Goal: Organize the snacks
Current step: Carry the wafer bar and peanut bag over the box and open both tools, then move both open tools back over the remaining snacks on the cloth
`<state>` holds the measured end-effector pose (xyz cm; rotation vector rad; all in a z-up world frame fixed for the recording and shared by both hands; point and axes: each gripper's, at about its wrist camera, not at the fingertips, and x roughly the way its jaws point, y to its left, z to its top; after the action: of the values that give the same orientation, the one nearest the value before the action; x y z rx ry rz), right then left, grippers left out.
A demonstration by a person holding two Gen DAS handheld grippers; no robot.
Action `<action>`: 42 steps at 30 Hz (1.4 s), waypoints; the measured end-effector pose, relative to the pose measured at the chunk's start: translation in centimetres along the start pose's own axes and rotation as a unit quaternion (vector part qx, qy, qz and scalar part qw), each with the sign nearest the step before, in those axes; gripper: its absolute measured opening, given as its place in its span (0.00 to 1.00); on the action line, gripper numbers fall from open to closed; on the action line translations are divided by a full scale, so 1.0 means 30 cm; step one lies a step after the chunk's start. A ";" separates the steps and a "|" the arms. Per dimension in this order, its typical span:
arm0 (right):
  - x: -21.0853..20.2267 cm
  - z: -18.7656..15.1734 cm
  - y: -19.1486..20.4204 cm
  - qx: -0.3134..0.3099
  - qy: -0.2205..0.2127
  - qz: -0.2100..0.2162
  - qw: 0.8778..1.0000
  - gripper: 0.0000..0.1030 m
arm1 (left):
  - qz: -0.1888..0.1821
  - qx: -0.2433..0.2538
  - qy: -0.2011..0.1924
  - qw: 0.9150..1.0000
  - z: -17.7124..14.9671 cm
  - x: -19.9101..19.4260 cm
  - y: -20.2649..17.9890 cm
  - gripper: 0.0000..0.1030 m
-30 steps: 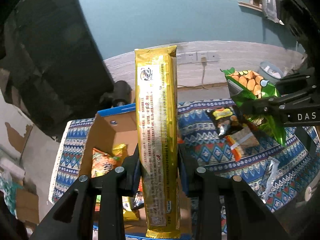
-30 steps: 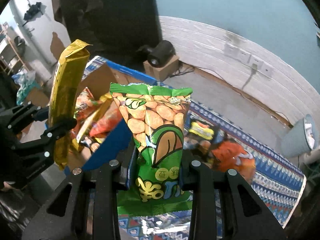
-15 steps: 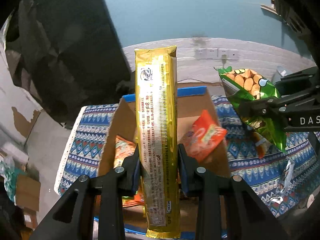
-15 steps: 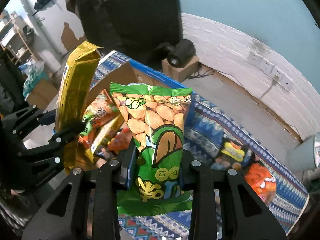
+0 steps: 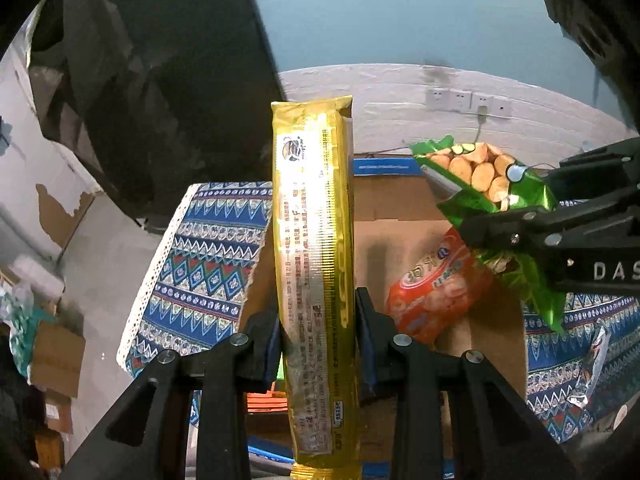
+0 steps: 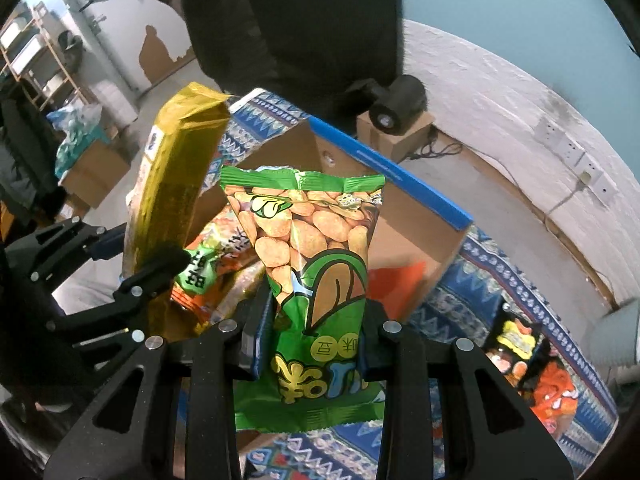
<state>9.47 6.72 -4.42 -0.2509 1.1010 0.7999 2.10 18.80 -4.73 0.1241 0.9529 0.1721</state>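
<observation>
Two snack packs held over the cardboard box (image 5: 400,216)
Left gripper (image 5: 316,332) clamps the gold biscuit sleeve (image 5: 314,260); right gripper (image 6: 316,320), at 3 o'clock, grips the green peanut bag (image 6: 316,248).

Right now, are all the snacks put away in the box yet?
Not yet. Some packets, like the orange bag, already sit in the cardboard box. The left gripper holds the gold pack, the right gripper the green bag. Orange packets wait on the cloth.

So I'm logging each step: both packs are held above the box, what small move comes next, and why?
Probably lower the left gripper so the long gold foil packet goes into the open cardboard box; it hangs right above it, beside the green peanut bag.
</observation>
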 end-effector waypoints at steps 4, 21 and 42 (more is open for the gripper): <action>0.026 0.013 0.024 -0.002 0.005 0.001 1.000 0.31 | 0.003 -0.006 0.005 1.000 -0.003 0.005 0.012 0.32; -0.074 -0.020 -0.036 0.007 -0.029 -0.028 0.999 0.68 | 0.014 -0.002 -0.018 1.000 0.016 -0.048 0.000 0.60; -0.293 -0.224 -0.328 0.059 -0.041 -0.081 0.994 0.74 | -0.043 0.064 -0.030 0.997 0.061 -0.115 -0.276 0.71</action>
<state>9.66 -7.86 -1.81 -0.2029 1.0318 0.5928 2.39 9.96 -2.42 0.2047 0.9067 0.0280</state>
